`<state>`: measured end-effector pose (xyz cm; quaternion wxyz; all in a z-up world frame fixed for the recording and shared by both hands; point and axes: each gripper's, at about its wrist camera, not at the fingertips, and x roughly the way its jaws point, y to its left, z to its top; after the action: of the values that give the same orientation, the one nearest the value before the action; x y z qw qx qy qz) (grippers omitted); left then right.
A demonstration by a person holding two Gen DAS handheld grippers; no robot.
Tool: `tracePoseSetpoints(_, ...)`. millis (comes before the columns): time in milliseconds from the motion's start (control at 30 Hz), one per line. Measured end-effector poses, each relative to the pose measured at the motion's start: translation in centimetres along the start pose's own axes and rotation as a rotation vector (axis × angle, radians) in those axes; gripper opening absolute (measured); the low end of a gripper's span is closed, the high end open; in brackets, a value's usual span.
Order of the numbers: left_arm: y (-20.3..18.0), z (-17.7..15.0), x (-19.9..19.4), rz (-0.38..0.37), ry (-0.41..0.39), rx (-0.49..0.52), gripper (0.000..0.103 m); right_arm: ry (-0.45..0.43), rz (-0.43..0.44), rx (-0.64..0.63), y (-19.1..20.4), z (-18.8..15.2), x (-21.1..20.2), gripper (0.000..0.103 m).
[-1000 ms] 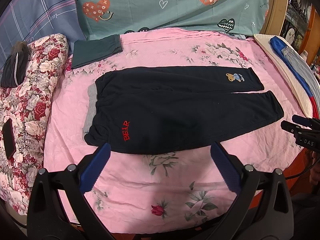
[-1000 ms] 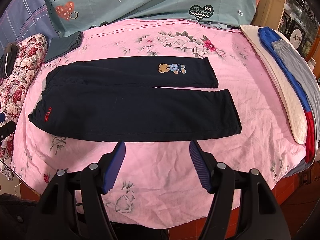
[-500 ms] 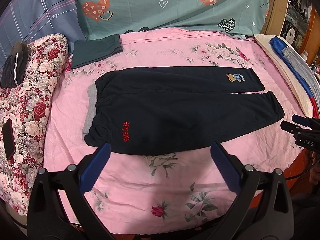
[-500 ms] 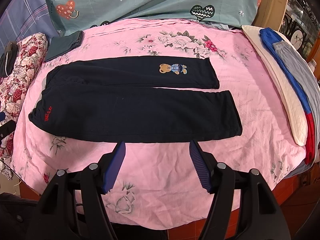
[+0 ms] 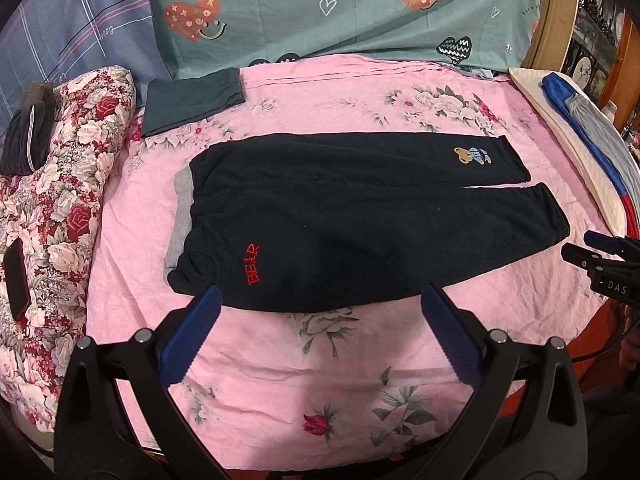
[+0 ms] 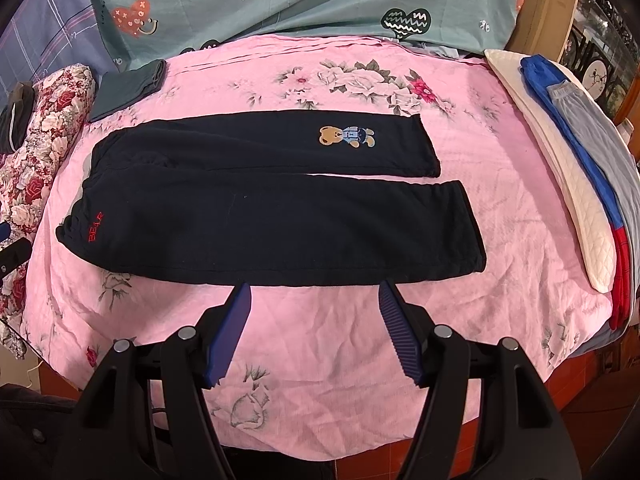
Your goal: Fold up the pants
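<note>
Dark navy pants [image 5: 352,220] lie flat on a pink floral bedsheet [image 5: 328,364], waist to the left, legs to the right. They carry red "BEAR" lettering near the waist and a bear patch on the far leg. They also show in the right wrist view [image 6: 272,220]. My left gripper [image 5: 318,300] is open and empty, just short of the near edge by the waist. My right gripper [image 6: 316,294] is open and empty, just short of the near leg's edge. It also shows at the right edge of the left wrist view [image 5: 592,246].
A folded dark green garment [image 5: 192,100] lies at the back left. A floral cushion [image 5: 60,200] with a phone [image 5: 16,276] sits left. A white pad with blue and grey clothes [image 6: 568,152] lies along the right. Teal pillows [image 5: 340,8] stand behind.
Both grippers have edged slightly toward the pants; the pants sit a little lower in both views. Nothing was taken hold of.
</note>
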<state>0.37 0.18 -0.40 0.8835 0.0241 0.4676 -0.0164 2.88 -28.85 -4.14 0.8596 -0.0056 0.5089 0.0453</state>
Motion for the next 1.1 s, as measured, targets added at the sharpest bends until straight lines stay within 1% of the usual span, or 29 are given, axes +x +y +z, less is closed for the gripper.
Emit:
tracePoseSetpoints(133, 0.0, 0.1, 0.9, 0.002, 0.004, 0.003, 0.101, -0.003, 0.003, 0.004, -0.1, 0.0, 0.1, 0.067)
tracePoseSetpoints(500, -0.2, 0.4, 0.9, -0.007, 0.009, 0.005, 0.101, 0.010, -0.006, 0.002, -0.2, 0.1, 0.4, 0.067)
tracePoseSetpoints(767, 0.9, 1.0, 1.9, -0.024, 0.025, 0.023, 0.101, 0.023, -0.026, 0.006, 1.1, 0.8, 0.7, 0.067)
tracePoseSetpoints(867, 2.9, 1.5, 2.6, -0.030, 0.032, 0.004, 0.101, 0.031, -0.030, 0.010, 2.1, 1.2, 1.0, 0.067)
tracePoseSetpoints(933, 5.0, 1.8, 3.3, -0.033, 0.040, -0.022, 0.101, 0.038, -0.024, 0.012, 3.1, 1.6, 1.3, 0.067)
tracePoseSetpoints(1033, 9.0, 2.4, 4.8, -0.040, 0.054, -0.059, 0.101, 0.048, -0.005, -0.007, 4.6, 2.5, 1.8, 0.067)
tracePoseSetpoints(1100, 11.8, 3.0, 5.9, -0.058, 0.059, -0.078, 0.101, 0.056, 0.010, -0.038, 5.9, 3.8, 2.3, 0.067)
